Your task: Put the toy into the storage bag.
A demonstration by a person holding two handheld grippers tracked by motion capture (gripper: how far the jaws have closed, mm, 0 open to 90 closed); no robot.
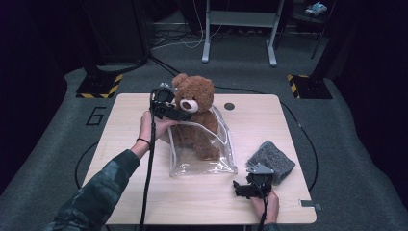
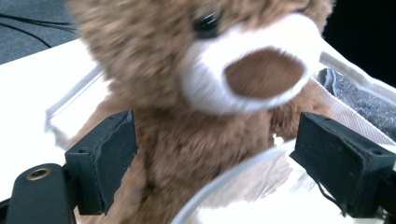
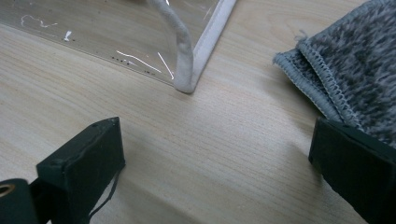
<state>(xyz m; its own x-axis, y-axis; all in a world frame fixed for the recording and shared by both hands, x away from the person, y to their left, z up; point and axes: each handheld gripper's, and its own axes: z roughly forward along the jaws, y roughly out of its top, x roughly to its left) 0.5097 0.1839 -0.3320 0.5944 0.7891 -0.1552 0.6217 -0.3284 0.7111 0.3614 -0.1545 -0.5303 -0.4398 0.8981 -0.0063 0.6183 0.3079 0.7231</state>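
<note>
**Q:** With the bear (image 1: 195,113) standing in the clear bag (image 1: 202,154), how far along are we?

**A:** I judge it about half done. From the high view, the legs and belly sit inside the bag; head and shoulders stand above its rim. My left gripper (image 1: 166,108) is at the bear's neck. In the left gripper view its jaws stand wide, one on either side of the chest, neither pad touching fur, and the bag's white-edged rim crosses just below and between them. It has hold of nothing.

**Q:** And the right gripper?

**A:** My right gripper (image 1: 248,188) rests low on the table (image 1: 130,192), jaws wide and empty. Ahead of them lies the bag's near corner; the grey cloth (image 3: 355,60) lies just beside its right jaw.

**Q:** What is left?

**A:** Probably settling the bear fully down and closing the bag; perhaps the cloth follows.

**Q:** Any writing?

**A:** A "6" (image 1: 95,115) marked on the floor beyond my left fingers. No brand or label is legible.
</note>
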